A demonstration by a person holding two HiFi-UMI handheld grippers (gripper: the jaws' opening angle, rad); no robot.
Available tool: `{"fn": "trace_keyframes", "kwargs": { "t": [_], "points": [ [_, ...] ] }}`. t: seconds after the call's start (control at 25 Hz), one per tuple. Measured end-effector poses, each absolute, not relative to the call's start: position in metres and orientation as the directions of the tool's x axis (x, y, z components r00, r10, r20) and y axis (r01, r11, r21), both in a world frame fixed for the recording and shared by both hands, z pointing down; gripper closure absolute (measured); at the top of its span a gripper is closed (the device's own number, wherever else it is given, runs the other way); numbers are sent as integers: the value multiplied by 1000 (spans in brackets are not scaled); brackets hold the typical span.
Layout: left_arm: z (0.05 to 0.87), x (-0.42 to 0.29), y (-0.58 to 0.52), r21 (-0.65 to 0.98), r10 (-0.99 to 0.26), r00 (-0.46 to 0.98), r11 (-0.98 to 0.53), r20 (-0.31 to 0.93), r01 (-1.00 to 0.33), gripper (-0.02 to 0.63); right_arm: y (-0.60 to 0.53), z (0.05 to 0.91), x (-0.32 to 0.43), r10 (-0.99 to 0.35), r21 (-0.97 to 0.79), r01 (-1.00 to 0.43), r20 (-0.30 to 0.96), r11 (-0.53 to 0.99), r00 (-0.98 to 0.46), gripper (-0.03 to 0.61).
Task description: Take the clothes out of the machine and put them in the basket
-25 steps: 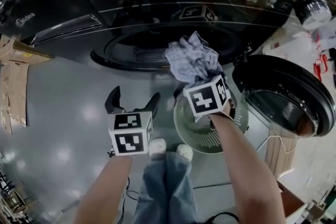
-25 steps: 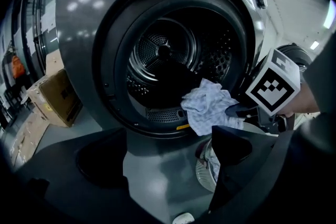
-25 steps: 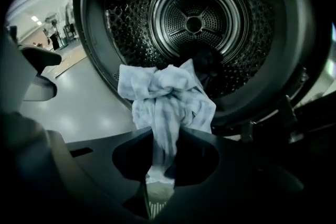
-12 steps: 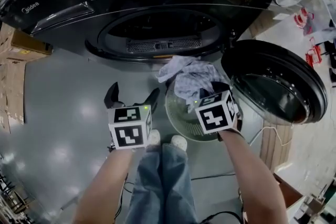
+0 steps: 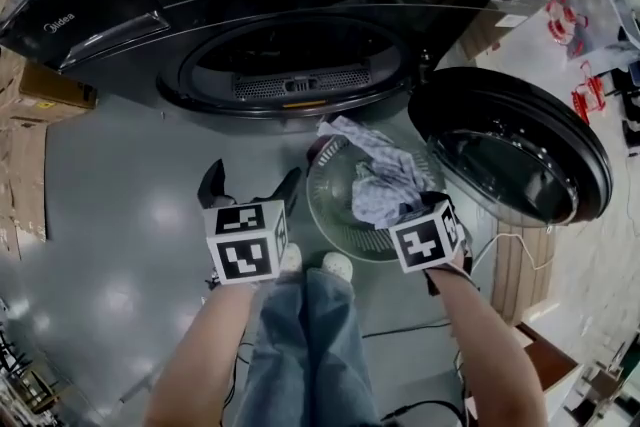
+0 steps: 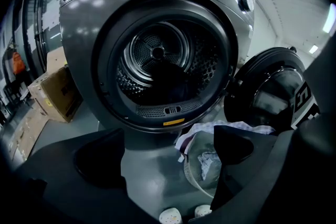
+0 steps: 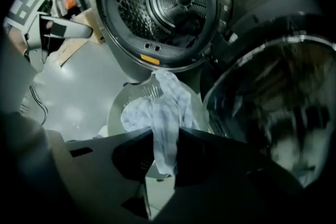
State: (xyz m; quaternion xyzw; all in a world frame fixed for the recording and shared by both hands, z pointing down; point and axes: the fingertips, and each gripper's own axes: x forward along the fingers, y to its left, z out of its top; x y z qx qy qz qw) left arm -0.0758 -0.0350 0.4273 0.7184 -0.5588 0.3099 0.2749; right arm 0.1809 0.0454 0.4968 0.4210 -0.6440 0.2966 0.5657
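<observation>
A light checked cloth (image 5: 378,177) hangs into the round mesh basket (image 5: 335,215) on the floor in front of the washing machine (image 5: 290,65). My right gripper (image 5: 408,211) hovers over the basket's near right side, pointing steeply down. In the right gripper view it (image 7: 164,136) is shut on one end of the cloth (image 7: 163,107), and the rest trails over the far rim. My left gripper (image 5: 250,190) hangs open and empty to the left of the basket. In the left gripper view something dark lies low in the drum (image 6: 157,60).
The machine's round door (image 5: 510,155) stands swung open at the right, close to the basket. Cardboard boxes (image 5: 40,95) sit at the left by the machine. The person's shoes (image 5: 320,263) stand just in front of the basket. A cable (image 5: 400,330) lies on the grey floor.
My right gripper has carried the checked cloth from the machine's opening down and back over the basket, and the cloth now hangs into it. The left gripper has barely moved.
</observation>
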Motion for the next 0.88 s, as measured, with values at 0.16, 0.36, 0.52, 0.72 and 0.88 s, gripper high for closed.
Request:
{"fn": "trace_keyframes", "kwargs": {
  "t": [0.16,0.36,0.52,0.72,0.88],
  "points": [
    [429,-79,-36,48,-633,181,-222,753,-974,110,57,507,190,-151,72,-902,989,426,8,506],
    [435,-84,-35,46,-626,175,-216,760,-975,110,69,526,185,-95,35,-906,995,421,-5,459],
    [444,-88,-32,46,-616,176,-221,768,-974,110,70,539,171,-85,-53,-934,993,353,-88,296],
    [454,-94,-31,47,-605,176,-223,777,-974,110,43,541,160,-148,-47,-932,983,359,-106,295],
    [463,-97,-35,46,-603,179,-229,778,-972,110,21,552,139,-170,-80,-922,973,378,-154,295]
  ]
}}
